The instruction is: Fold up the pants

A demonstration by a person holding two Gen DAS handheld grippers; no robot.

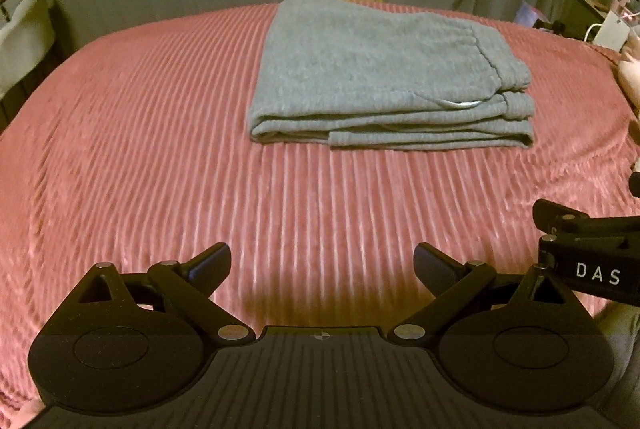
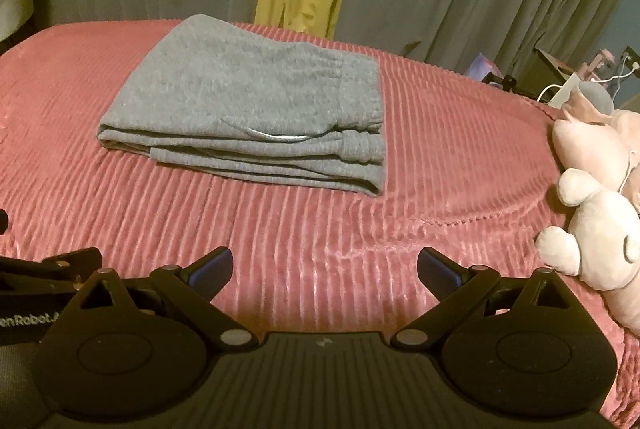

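Your left claw [image 1: 322, 265] hangs above the near part of the bed [image 1: 140, 149], its fingers spread wide with nothing between them. Your right claw [image 2: 325, 267] is likewise spread apart and holds nothing, just beside the left one. The grey pants [image 1: 384, 77] lie folded into a compact stack toward the far side of the pink ribbed bedspread, well apart from both claws, waistband to the right. Plush toys [image 2: 596, 229] sit at the bed's right edge.
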